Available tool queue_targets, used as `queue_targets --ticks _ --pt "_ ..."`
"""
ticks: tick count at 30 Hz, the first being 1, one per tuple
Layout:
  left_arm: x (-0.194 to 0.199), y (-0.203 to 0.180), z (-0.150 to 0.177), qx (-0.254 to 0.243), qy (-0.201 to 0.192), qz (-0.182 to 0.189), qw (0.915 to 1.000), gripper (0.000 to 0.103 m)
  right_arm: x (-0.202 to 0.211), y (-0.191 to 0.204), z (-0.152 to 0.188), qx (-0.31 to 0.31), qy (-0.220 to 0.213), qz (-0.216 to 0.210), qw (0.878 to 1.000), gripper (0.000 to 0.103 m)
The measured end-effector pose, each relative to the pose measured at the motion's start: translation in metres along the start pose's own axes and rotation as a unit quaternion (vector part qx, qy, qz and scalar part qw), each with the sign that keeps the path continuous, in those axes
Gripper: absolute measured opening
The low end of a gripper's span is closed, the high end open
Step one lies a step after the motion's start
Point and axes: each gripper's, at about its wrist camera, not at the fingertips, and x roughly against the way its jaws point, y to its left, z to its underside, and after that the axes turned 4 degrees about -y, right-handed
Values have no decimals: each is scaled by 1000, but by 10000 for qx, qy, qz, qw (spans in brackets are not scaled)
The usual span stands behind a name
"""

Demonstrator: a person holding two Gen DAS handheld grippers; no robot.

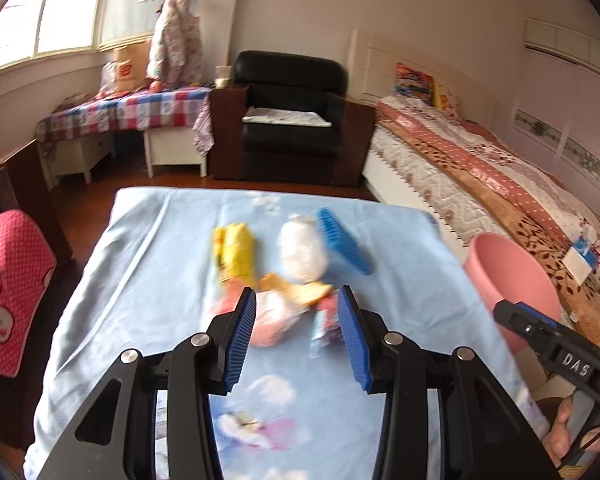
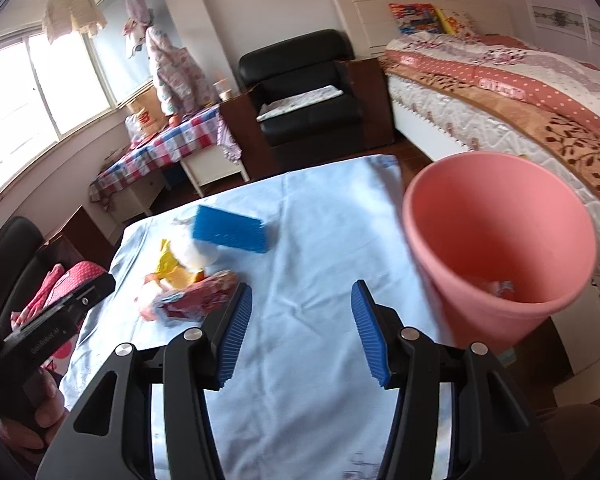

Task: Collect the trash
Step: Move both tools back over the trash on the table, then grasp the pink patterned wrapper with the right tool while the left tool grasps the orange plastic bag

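Observation:
A heap of trash lies on the light blue cloth [image 1: 148,280]: a yellow packet [image 1: 236,252], a white wad [image 1: 302,252], a blue brush [image 1: 344,246], an orange scrap [image 1: 296,290] and pink-red wrappers [image 1: 272,320]. My left gripper [image 1: 298,338] is open, just short of the wrappers. My right gripper [image 2: 302,332] is open and empty over bare cloth, with the red wrapper [image 2: 198,296] to its left and the pink bucket [image 2: 496,240] to its right. The bucket holds some trash at its bottom [image 2: 496,286].
The bucket also shows in the left wrist view [image 1: 512,276], beside the table's right edge. A bed [image 1: 500,184] runs along the right. A black armchair [image 1: 292,116] and a checked bench [image 1: 132,112] stand beyond the table. A pink dotted cushion [image 1: 8,292] sits at left.

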Motion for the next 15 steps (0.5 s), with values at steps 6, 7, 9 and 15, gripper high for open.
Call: queue_targets --ticks 6,7,9,15 --pt "1 38 10 181 76 -148 9997 41 -21 30 2 37 290 -247 9993 52" --pt "0 40 11 203 88 -162 9996 41 -26 34 2 11 350 -306 9989 52" --pt "-1 51 12 282 100 -166 9994 41 -33 43 2 -29 447 -385 9983 52" --pt "-11 65 19 431 311 -93 9985 41 -63 71 -1 -250 829 -552 9947 53"
